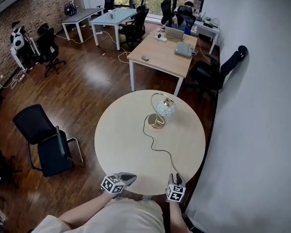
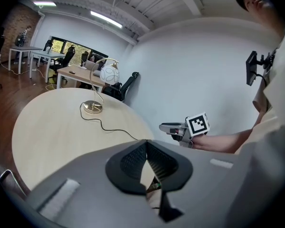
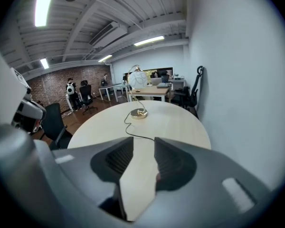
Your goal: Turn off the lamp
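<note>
A lamp with a round brass base (image 1: 155,121), a curved brass stem and a white globe shade (image 1: 166,108) stands on the far half of the round pale table (image 1: 121,140). Its black cord (image 1: 160,150) snakes toward the near edge. My left gripper (image 1: 130,177) hovers at the near edge with its jaws touching at the tips, shut on nothing. My right gripper (image 1: 176,177) is beside it, open, and points at the lamp base (image 3: 139,113). The left gripper view shows the lamp (image 2: 92,107) far off to the left. Both grippers are well short of the lamp.
A black chair (image 1: 43,140) stands left of the table. A white wall (image 1: 262,130) runs close along the right. Beyond the table are a wooden desk (image 1: 160,57) with laptops, a black office chair (image 1: 216,72) and more desks by the windows.
</note>
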The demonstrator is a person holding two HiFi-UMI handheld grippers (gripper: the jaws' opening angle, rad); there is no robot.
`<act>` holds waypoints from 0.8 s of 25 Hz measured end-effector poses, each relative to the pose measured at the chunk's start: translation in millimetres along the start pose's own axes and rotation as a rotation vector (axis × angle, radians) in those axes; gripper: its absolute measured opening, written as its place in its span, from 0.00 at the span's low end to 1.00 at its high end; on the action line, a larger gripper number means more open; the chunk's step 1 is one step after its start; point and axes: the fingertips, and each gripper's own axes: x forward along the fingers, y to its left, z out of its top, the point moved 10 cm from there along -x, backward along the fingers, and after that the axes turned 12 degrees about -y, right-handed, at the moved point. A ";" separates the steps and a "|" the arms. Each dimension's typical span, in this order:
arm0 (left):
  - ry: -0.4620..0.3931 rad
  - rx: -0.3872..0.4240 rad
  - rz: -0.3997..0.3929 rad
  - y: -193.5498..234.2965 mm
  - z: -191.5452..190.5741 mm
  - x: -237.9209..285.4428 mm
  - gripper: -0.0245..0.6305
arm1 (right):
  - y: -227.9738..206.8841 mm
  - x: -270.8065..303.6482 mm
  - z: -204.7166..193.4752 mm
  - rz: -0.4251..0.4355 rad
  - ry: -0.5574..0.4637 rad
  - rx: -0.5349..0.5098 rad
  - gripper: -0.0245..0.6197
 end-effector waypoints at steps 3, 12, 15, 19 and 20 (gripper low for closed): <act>-0.042 -0.015 0.000 15.0 -2.1 -38.3 0.04 | 49.4 -3.5 11.0 0.022 -0.006 -0.020 0.25; -0.127 -0.086 -0.041 51.7 -42.7 -136.4 0.04 | 156.1 -39.1 26.5 0.029 0.000 -0.101 0.24; -0.133 -0.107 -0.056 66.9 -63.6 -159.3 0.04 | 173.1 -58.2 18.3 0.000 0.017 -0.104 0.24; -0.141 -0.096 -0.058 86.3 -70.5 -180.0 0.04 | 192.6 -75.8 25.9 -0.011 0.002 -0.137 0.24; -0.146 -0.092 -0.057 87.0 -68.6 -184.0 0.04 | 195.3 -80.0 30.2 -0.009 -0.003 -0.142 0.24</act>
